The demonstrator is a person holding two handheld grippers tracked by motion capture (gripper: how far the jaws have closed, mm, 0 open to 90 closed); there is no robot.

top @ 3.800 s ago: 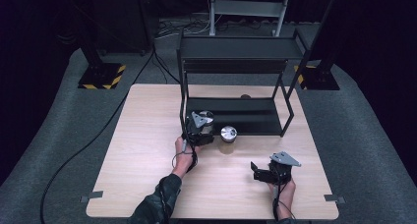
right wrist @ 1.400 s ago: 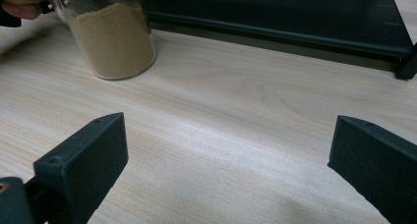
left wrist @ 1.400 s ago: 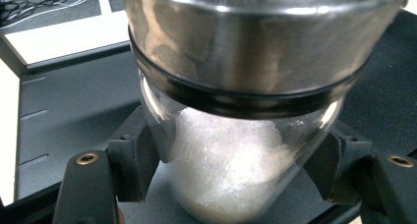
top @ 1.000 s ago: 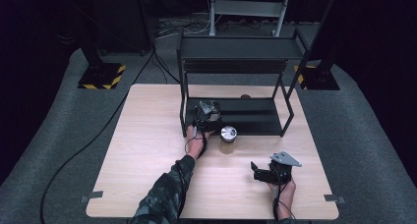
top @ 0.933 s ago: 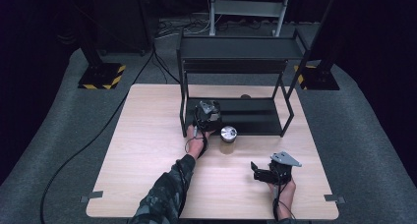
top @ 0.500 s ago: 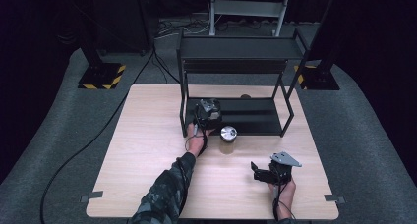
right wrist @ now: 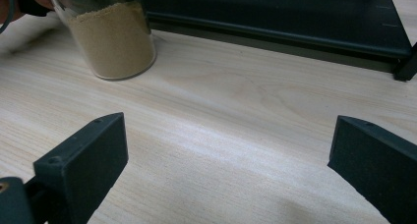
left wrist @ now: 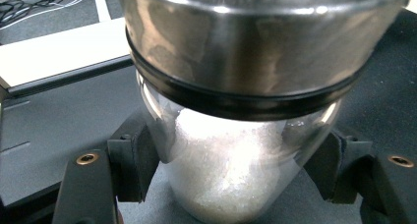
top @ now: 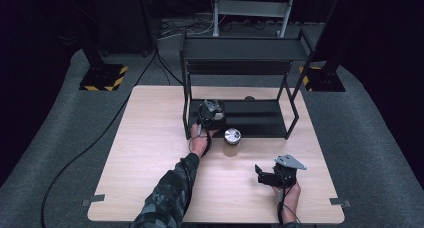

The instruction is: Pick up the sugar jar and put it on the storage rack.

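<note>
A glass jar of white granules [left wrist: 231, 180], steel-lidded, is clamped between the jaws of the left gripper [top: 212, 114] on the lower shelf of the black rack [top: 240, 63]. The right gripper [top: 272, 175] is held spread and empty, well in front of the rack. A jar of brown powder [right wrist: 112, 37] stands just before the rack.

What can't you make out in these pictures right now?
- Jar of white grains, left gripper view: its base is cut off by the bottom edge, so whether it rests on the shelf is unclear.
- Jar of brown powder, right gripper view: its top is cut off by the upper edge.
- Left gripper, high view: its jaws are too small and dark to read.
</note>
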